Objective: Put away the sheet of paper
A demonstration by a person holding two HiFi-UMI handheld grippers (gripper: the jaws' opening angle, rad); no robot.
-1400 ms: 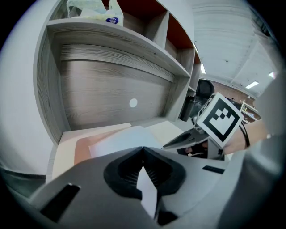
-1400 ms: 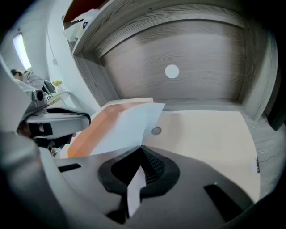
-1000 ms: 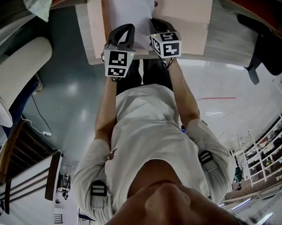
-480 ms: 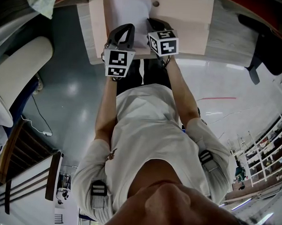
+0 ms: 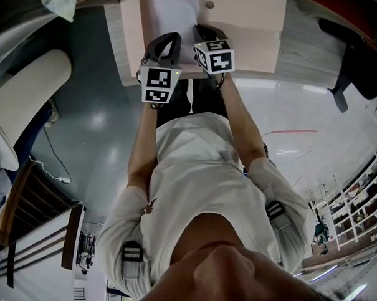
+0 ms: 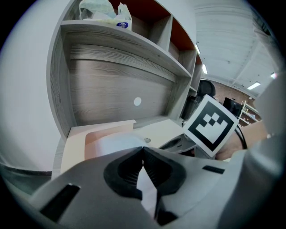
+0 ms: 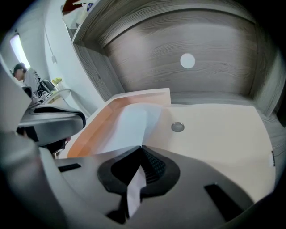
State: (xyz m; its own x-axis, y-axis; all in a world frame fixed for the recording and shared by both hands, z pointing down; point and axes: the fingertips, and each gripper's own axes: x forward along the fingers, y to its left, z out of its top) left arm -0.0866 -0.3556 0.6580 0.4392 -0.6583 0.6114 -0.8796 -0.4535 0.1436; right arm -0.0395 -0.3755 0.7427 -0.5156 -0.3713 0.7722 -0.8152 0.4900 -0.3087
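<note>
A pale table (image 5: pixel 256 31) fills the top of the head view, backed by a grey wood-grain panel (image 7: pixel 178 80) with a shelf (image 6: pixel 120 42) above it that carries some plastic-wrapped packs (image 6: pixel 105 11). On the left part of the table lies an orange board (image 7: pixel 91 129), and the sheet of paper (image 7: pixel 127 127) lies on top of it, with the board's edge showing round it as a border. The sheet's near edge is lifted and bent along a crease rather than lying flat. The left gripper (image 6: pixel 143 151) is clenched on the near edge of the sheet, a white sliver of which runs down between its closed jaws. The right gripper (image 7: pixel 141 150), just beside it, is likewise clamped on the same near edge further right, with paper showing between its ribbed pads. A small round metal disc (image 7: pixel 177 127) sits on the bare table just right of the sheet
</note>
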